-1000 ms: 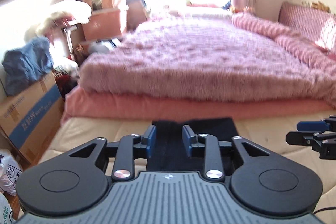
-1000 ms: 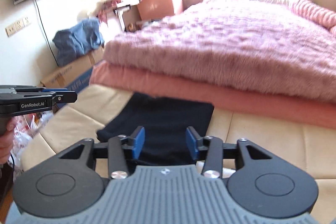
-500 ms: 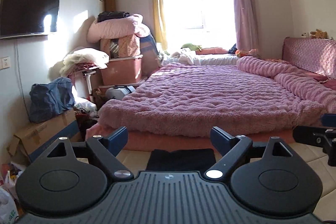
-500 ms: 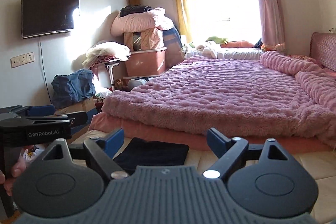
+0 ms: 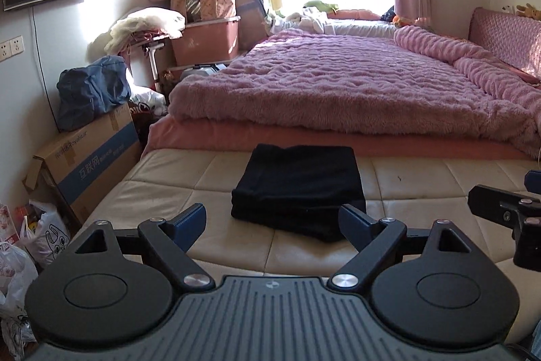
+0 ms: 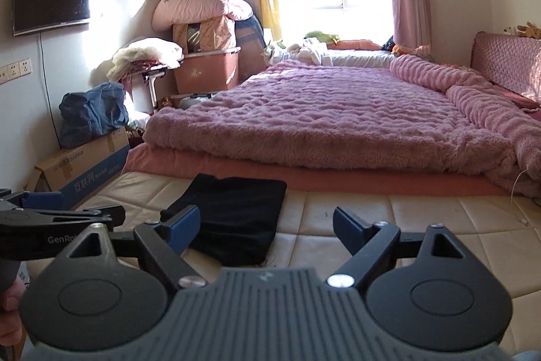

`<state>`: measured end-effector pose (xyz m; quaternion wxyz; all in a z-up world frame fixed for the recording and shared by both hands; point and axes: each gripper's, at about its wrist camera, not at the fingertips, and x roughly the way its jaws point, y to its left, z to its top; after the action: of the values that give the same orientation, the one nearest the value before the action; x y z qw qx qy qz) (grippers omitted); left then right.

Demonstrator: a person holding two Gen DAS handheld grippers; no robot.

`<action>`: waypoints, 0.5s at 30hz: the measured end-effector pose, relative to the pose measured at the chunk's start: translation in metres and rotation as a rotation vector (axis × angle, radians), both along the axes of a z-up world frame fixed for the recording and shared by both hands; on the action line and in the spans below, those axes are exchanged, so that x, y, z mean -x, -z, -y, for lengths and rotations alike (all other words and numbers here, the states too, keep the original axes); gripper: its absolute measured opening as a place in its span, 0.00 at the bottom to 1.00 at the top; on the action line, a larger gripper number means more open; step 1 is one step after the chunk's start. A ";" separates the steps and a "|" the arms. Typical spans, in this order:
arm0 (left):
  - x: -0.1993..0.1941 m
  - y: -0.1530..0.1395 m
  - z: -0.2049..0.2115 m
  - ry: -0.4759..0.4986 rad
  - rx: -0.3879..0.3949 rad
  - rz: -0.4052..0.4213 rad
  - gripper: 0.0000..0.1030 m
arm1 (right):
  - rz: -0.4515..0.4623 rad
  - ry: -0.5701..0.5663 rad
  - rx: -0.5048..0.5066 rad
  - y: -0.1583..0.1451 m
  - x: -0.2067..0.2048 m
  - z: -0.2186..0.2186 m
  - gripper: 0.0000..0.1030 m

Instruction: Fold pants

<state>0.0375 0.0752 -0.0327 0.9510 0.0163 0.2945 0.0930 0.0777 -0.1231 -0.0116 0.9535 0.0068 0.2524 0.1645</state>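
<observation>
The black pants (image 5: 297, 188) lie folded into a compact rectangle on the cream quilted cushion (image 5: 169, 188) at the foot of the bed. They also show in the right wrist view (image 6: 236, 215). My left gripper (image 5: 272, 224) is open and empty, raised just short of the pants' near edge. My right gripper (image 6: 265, 227) is open and empty, to the right of the pants and apart from them. The right gripper also shows at the left wrist view's right edge (image 5: 507, 212). The left gripper also shows at the right wrist view's left edge (image 6: 61, 219).
A bed with a fluffy pink blanket (image 5: 338, 87) lies beyond the cushion. A cardboard box (image 5: 88, 158) with a blue bag (image 5: 91, 90) on it stands at the left. Plastic bags (image 5: 20, 259) lie on the floor. Stacked bedding and bins (image 5: 203, 9) fill the far corner.
Both grippers opened wide, let go of the pants and drew back and up from them. The pants stay folded on the cushion.
</observation>
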 end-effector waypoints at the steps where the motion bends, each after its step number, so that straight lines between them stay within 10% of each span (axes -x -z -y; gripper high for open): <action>1: 0.000 0.004 0.000 0.000 0.000 -0.017 1.00 | -0.024 -0.014 0.001 0.005 -0.002 -0.003 0.80; 15: -0.003 0.025 -0.008 -0.009 0.019 -0.140 1.00 | -0.193 -0.053 0.067 0.049 -0.027 -0.030 0.80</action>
<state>0.0401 0.0829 -0.0574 0.9277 0.0124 0.3614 0.0928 0.1047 -0.0935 -0.0608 0.9197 -0.0159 0.3487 0.1796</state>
